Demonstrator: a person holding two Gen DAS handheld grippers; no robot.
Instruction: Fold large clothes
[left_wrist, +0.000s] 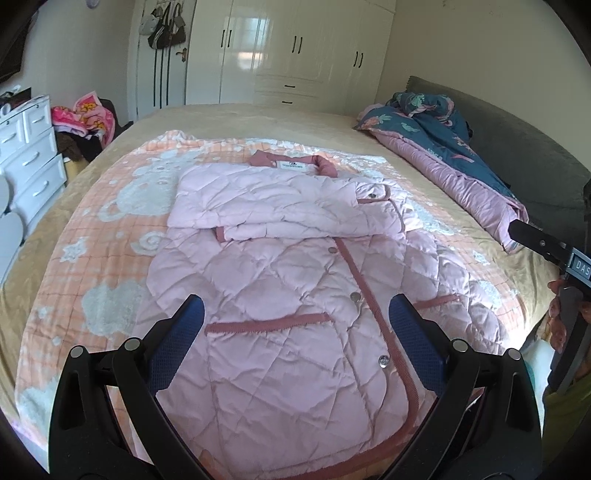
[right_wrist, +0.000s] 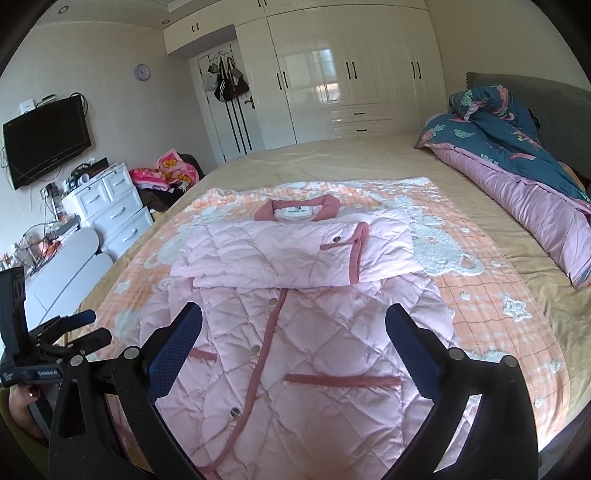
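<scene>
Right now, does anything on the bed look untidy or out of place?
The pink quilted jacket looks neat, sleeves folded across its chest. Only the blue floral duvet looks untidy, bunched in a heap by the headboard.

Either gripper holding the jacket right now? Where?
Neither. Left gripper and right gripper are both open, hovering over the pink jacket's lower half, gripping nothing.

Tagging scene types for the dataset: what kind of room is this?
A home bedroom, almost certainly. A large bed fills the view with a pink quilted jacket spread on it, glossy white wardrobes line the far wall, and a rolled duvet lies by the headboard.
</scene>
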